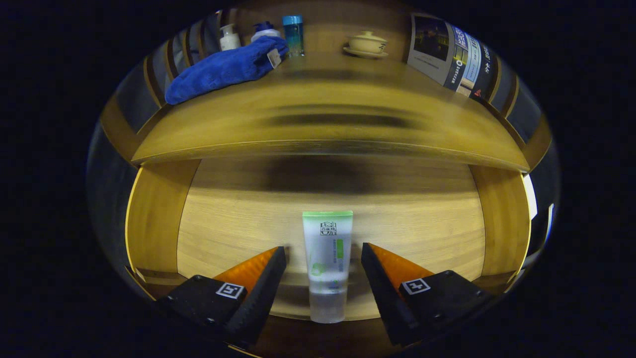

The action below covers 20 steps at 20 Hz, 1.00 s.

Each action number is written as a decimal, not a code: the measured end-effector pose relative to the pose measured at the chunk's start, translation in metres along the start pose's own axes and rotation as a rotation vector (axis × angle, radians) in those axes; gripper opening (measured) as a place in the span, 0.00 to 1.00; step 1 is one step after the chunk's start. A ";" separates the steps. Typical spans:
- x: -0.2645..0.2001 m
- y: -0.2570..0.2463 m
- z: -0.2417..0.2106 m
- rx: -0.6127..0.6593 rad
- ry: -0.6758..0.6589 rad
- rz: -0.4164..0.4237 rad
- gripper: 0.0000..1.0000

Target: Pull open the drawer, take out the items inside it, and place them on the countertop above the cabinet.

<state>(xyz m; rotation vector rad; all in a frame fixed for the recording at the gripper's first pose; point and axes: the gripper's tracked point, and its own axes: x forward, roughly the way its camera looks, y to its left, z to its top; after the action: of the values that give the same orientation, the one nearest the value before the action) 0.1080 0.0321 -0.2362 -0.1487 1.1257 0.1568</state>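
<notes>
While the drawer (328, 219) stands pulled open below the countertop (328, 124), a white tube with a green end (327, 263) lies flat on its wooden floor, lengthwise between the two fingers of the gripper (323, 258), which are spread wide with a gap on each side of the tube and touch nothing. On the countertop beyond, a blue towel (226, 69) lies toward the left with a white pump bottle (229, 37) and a blue bottle (293, 34) behind it. A lidded cup on a saucer (366, 44) sits further right, near a leaning printed board (449, 54).
</notes>
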 end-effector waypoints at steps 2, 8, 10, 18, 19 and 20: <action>0.005 -0.003 -0.006 0.004 0.037 -0.001 0.98; 0.004 -0.002 0.002 0.010 0.099 0.001 0.64; -0.010 -0.002 0.007 0.034 0.088 0.013 0.58; -0.083 -0.007 0.029 0.002 -0.039 0.057 0.55; -0.091 -0.007 0.031 -0.010 -0.055 0.059 0.55; -0.100 -0.006 0.034 -0.019 -0.072 0.062 0.55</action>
<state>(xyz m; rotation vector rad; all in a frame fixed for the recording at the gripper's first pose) 0.0971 0.0279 -0.1315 -0.1241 1.0580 0.2262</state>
